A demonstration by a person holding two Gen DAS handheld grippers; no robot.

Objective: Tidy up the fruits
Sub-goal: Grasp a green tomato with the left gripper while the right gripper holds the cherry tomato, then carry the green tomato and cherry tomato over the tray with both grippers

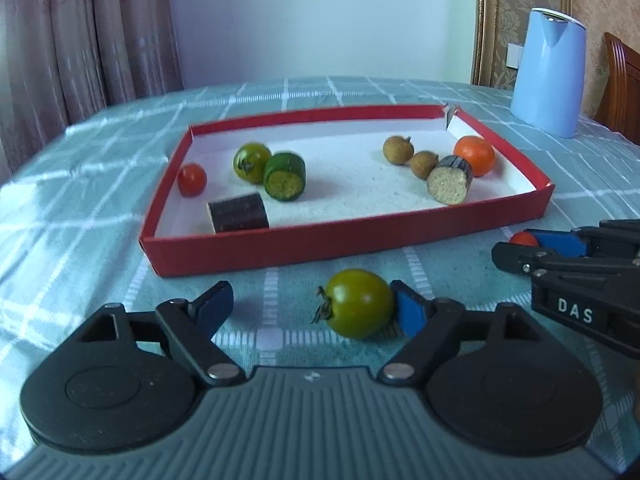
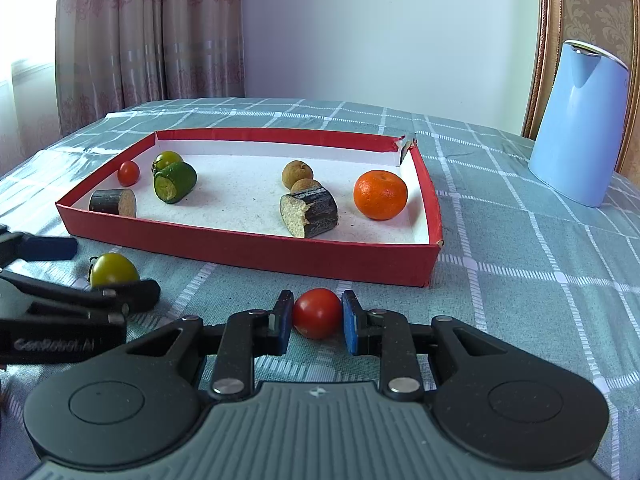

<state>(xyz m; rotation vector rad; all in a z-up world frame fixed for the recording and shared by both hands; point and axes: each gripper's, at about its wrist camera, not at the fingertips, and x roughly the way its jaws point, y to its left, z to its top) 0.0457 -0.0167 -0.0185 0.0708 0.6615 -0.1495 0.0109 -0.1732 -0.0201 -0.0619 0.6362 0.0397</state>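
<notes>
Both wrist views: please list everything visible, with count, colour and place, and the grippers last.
Tray: one, red walls, white floor, mid-table.
Green tomatoes: two; one in the tray, one on the cloth between the left gripper's fingers.
Red tomatoes: two; one in the tray, one in the right gripper.
Cut stem pieces: three; green, two dark, in tray.
Longans: two, brown, in tray.
Orange: one, tray's right end.
Jug: one, pale blue, far right.
Tablecloth: teal check.
Left gripper: open.
Right gripper: shut on red tomato.
</notes>
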